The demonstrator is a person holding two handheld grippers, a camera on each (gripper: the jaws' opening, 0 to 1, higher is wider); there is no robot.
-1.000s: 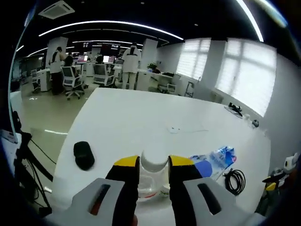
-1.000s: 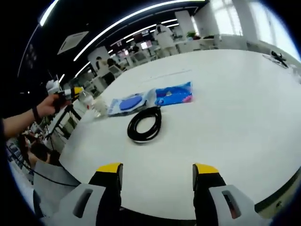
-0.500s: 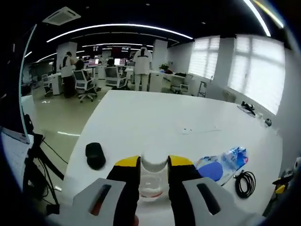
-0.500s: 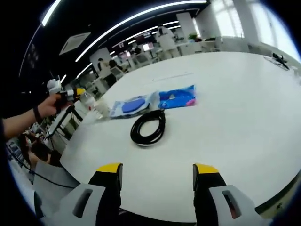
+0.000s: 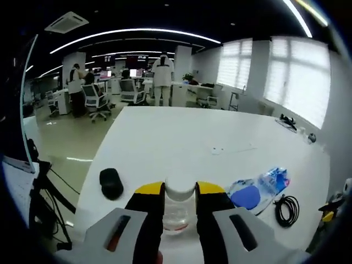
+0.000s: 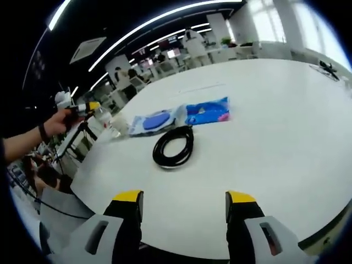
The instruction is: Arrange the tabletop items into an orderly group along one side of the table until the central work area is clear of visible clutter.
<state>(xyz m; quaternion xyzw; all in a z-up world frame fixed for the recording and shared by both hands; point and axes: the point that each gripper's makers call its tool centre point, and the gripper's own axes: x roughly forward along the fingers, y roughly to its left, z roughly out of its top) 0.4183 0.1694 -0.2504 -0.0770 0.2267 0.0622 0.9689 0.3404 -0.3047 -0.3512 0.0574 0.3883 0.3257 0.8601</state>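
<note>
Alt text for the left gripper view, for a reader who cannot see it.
The left gripper clamps a clear bottle by its white-capped neck above a white table. A black mouse lies to its left; a blue packet and coiled black cable to its right.

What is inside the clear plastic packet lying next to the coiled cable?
Through the clear packet, beside the black coiled cable, a round blue item shows at one end and a blue printed card at the other. What they are cannot be read at this size.
</note>
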